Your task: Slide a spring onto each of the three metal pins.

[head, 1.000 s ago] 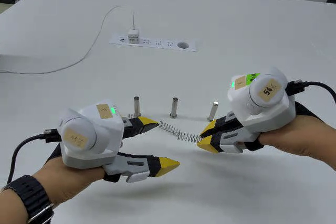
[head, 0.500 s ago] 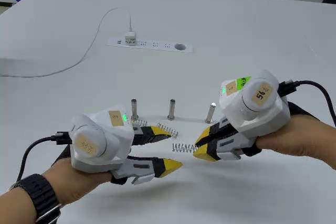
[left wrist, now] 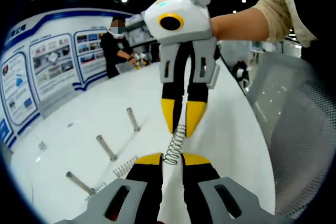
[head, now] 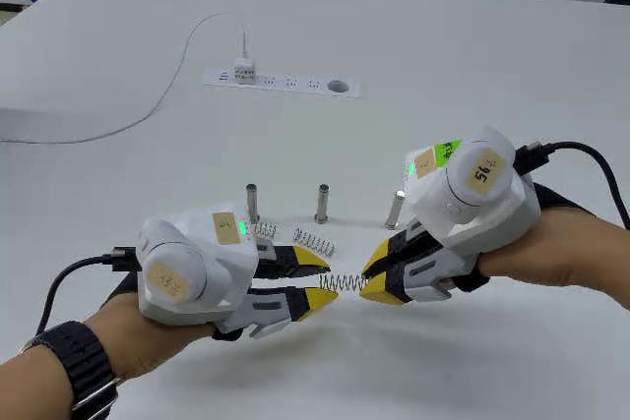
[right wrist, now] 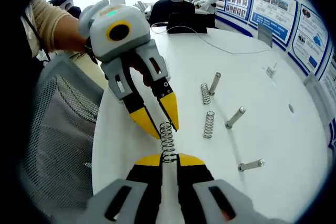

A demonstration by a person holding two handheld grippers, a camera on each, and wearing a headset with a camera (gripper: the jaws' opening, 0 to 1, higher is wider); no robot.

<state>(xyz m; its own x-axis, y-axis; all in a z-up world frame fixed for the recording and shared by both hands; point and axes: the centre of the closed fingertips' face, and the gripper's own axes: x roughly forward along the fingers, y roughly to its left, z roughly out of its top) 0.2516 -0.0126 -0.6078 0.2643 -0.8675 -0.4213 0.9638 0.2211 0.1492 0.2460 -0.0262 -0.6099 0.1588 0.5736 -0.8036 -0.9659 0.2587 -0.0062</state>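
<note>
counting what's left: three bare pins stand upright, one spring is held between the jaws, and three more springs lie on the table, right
Not quite: two loose springs lie on the table, not three, as the right gripper view shows. The rest holds: the three pins stand bare and upright, and the held spring is between the jaws.

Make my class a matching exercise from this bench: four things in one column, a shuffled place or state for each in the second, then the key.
1. held spring
2. loose spring
3. right-hand pin
4. power strip

A. farthest back, charger plugged in
B. standing bare, no spring on it
C. ends gripped by the left gripper and right gripper
D. lying flat before the middle pin

Pairs: 1-C, 2-D, 3-B, 4-A
</note>
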